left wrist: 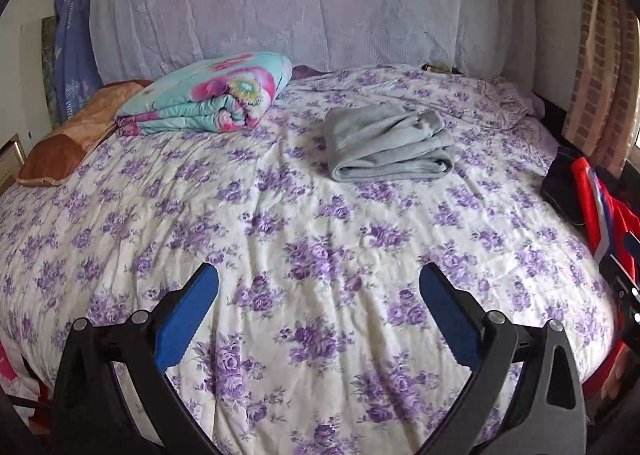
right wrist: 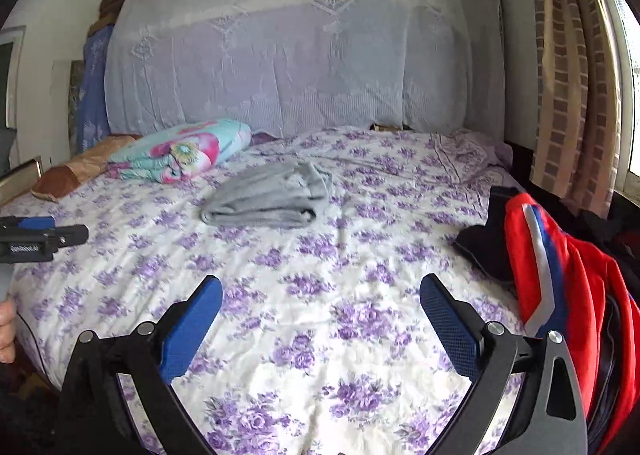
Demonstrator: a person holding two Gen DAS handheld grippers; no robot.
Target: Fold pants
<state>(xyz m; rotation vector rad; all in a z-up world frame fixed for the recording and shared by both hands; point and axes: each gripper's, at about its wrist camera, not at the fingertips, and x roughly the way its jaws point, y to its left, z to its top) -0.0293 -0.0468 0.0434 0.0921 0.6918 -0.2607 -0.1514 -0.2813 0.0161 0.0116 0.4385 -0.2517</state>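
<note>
We are holding the left tongs (left wrist: 319, 275) and the right tongs (right wrist: 321, 287) wide apart over the near part of the bed (left wrist: 320, 223), and neither is gripping anything; both are hovering above bare flowered sheet. The grey pants (left wrist: 386, 143) are lying already folded into a compact stack toward the middle of the bed, well apart from both tongs, with the folded floral quilt (left wrist: 208, 95) and a brown pillow (left wrist: 68, 135) off to their left by the headboard. At the right edge of the bed a heap of clothing is waiting: a red garment with white and blue stripes (right wrist: 560, 267) draped over something dark (right wrist: 484, 239). We are judging that the grey pair is finished and the next piece is coming from that heap, though we cannot tell whether the red garment is pants. To do this step well, we are aiming the right tongs at a single free edge of the red fabric, not a bunched handful, pinching only one layer, then drawing it onto the bare sheet between us and the grey stack, flat and untwisted, keeping clear of the finished fold
</note>
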